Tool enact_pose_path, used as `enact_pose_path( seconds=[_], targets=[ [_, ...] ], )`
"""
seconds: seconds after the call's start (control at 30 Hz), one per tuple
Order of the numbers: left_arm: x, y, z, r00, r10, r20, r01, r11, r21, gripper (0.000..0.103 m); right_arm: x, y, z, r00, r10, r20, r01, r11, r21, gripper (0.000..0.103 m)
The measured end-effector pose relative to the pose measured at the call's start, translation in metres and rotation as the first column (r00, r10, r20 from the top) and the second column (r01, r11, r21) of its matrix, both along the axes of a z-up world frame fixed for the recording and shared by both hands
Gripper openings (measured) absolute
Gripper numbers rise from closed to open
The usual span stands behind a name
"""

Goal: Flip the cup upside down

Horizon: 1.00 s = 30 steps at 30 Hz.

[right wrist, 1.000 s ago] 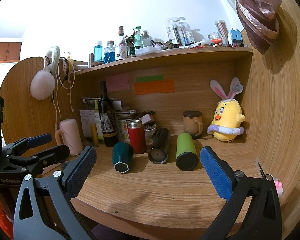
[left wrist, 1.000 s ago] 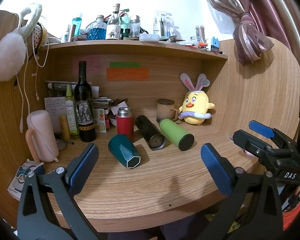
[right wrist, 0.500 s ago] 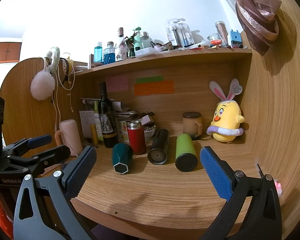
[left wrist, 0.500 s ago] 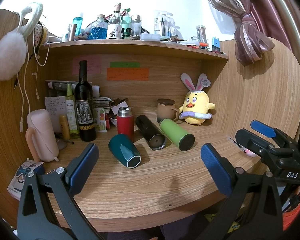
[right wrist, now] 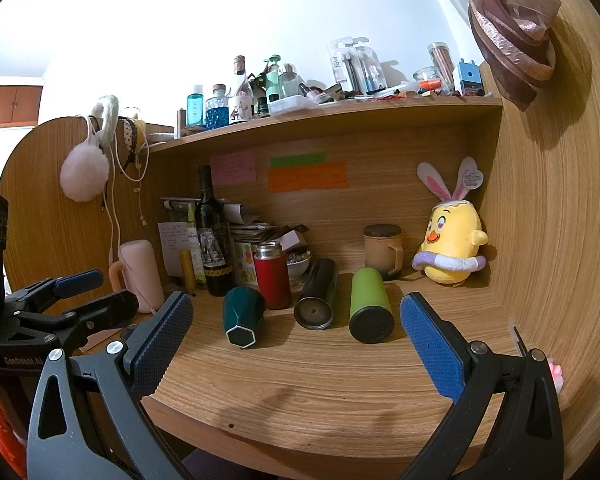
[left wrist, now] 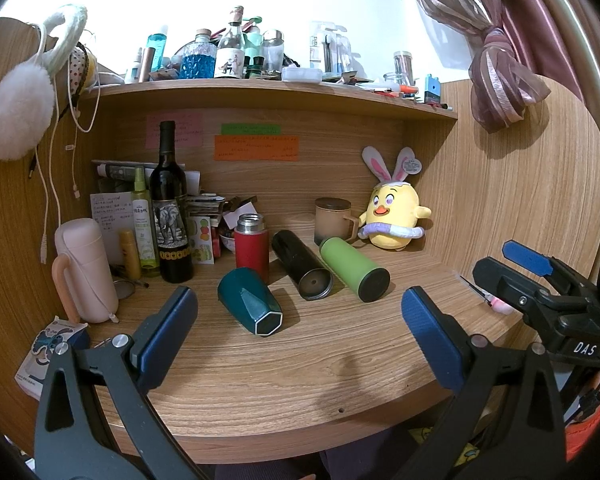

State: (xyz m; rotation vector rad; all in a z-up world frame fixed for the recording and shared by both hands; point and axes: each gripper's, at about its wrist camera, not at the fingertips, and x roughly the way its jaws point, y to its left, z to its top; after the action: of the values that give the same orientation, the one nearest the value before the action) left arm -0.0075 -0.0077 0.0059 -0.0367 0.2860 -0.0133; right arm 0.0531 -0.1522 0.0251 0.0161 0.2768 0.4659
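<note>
Cup [left wrist: 249, 301], teal and faceted, lies on its side on the desk [left wrist: 300, 368], just in front of the red flask [left wrist: 252, 245]; likely rigid, light, slippery; grip across mid-body; both grippers, left [left wrist: 300, 332] and right [right wrist: 296, 332], hover nearer, jaws apart, empty.

The bench [left wrist: 300, 364] is wood-grain laminate with a smooth, faint sheen. The teal cup [left wrist: 249, 301] looks faceted and semi-gloss, the green flask [left wrist: 352, 262] matt, the red flask [left wrist: 252, 249] matt under a shiny metal cap. The wine bottle [left wrist: 170, 204] is glossy dark glass. The chick toy [left wrist: 394, 218] is soft plush. Both grippers' pads [right wrist: 430, 344] are textured blue rubber.
</note>
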Motion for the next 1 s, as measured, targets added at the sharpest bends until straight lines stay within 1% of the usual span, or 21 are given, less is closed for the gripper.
enact_pose_path(
  seconds=[0.2,0.33,0.37,0.47,0.63,0.7,0.77,0.8,0.87,0.97,1.0],
  targets=[
    [0.0,0.0,0.0,1.0,0.0,-0.001,0.0,1.0,0.0,0.103,0.001,-0.001,-0.001,1.0,0.001,-0.004,-0.001,1.0,0.003,0.103],
    [0.004,0.002,-0.004,1.0,0.0,-0.018,0.0,1.0,-0.007,0.103,0.003,0.001,-0.006,1.0,0.003,-0.019,-0.003,1.0,0.005,0.103],
    [0.006,0.003,-0.005,1.0,0.001,-0.023,-0.001,1.0,-0.008,0.103,0.013,-0.005,-0.001,1.0,0.002,-0.025,-0.002,1.0,0.005,0.103],
    [0.017,0.008,-0.009,0.999,0.009,-0.047,-0.009,1.0,-0.013,0.103,0.021,-0.005,-0.006,0.999,0.003,-0.04,-0.003,1.0,0.005,0.103],
    [0.05,0.022,-0.022,0.992,0.031,-0.121,-0.037,0.998,-0.05,0.103,0.039,-0.002,-0.024,0.997,0.004,-0.08,-0.004,1.0,-0.001,0.103],
    [0.069,0.03,-0.029,0.986,0.034,-0.163,-0.047,0.996,-0.075,0.103,0.052,-0.003,-0.034,0.994,0.0,-0.107,-0.001,1.0,-0.006,0.103],
    [0.098,0.043,-0.038,0.974,0.029,-0.226,-0.057,0.991,-0.117,0.103,0.065,-0.003,-0.043,0.991,-0.003,-0.133,0.002,1.0,-0.008,0.103],
    [0.106,0.047,-0.041,0.97,0.026,-0.242,-0.059,0.99,-0.13,0.103,0.073,-0.004,-0.048,0.988,-0.005,-0.152,0.004,1.0,-0.008,0.103],
    [0.132,0.059,-0.05,0.956,0.027,-0.292,-0.08,0.982,-0.171,0.103,0.081,-0.005,-0.054,0.986,-0.007,-0.169,0.005,1.0,-0.007,0.103],
    [0.167,0.073,-0.064,0.929,0.002,-0.37,-0.095,0.967,-0.236,0.102,0.093,-0.009,-0.061,0.98,-0.013,-0.197,0.012,1.0,-0.003,0.103],
    [0.18,0.077,-0.07,0.918,-0.002,-0.398,-0.107,0.962,-0.251,0.098,0.098,-0.01,-0.064,0.978,-0.015,-0.207,0.015,1.0,-0.001,0.103]
  ],
)
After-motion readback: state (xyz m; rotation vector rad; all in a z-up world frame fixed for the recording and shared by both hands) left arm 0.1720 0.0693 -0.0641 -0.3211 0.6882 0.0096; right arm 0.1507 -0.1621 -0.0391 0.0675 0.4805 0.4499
